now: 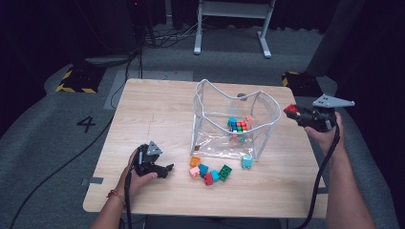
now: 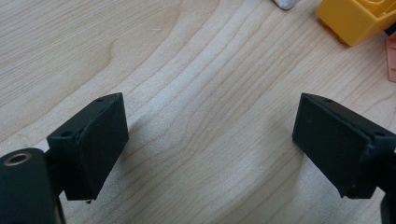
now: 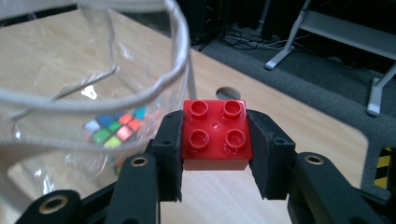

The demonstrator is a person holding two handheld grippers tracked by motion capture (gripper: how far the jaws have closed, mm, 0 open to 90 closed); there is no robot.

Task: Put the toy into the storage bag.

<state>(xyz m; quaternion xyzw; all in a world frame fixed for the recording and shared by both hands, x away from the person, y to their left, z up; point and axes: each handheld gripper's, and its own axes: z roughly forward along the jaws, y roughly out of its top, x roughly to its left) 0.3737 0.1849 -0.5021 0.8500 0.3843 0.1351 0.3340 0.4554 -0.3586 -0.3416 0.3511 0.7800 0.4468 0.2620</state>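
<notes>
Your right gripper (image 3: 215, 154) clamps one red brick (image 3: 215, 134) beside the clear bag (image 1: 260, 125); seven bricks wait near your released left gripper (image 1: 168, 169).

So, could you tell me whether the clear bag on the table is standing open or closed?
Open. The clear bag stands upright with its white rim spread wide, and a puzzle cube shows inside.

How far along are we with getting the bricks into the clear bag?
Done: the clear bag already holds a colour cube and a few bricks. In hand: the right gripper is shut on a red brick beside the bag's rim. Left: about seven loose bricks lie on the table in front of the bag. The left gripper rests open near them, holding nothing.
</notes>
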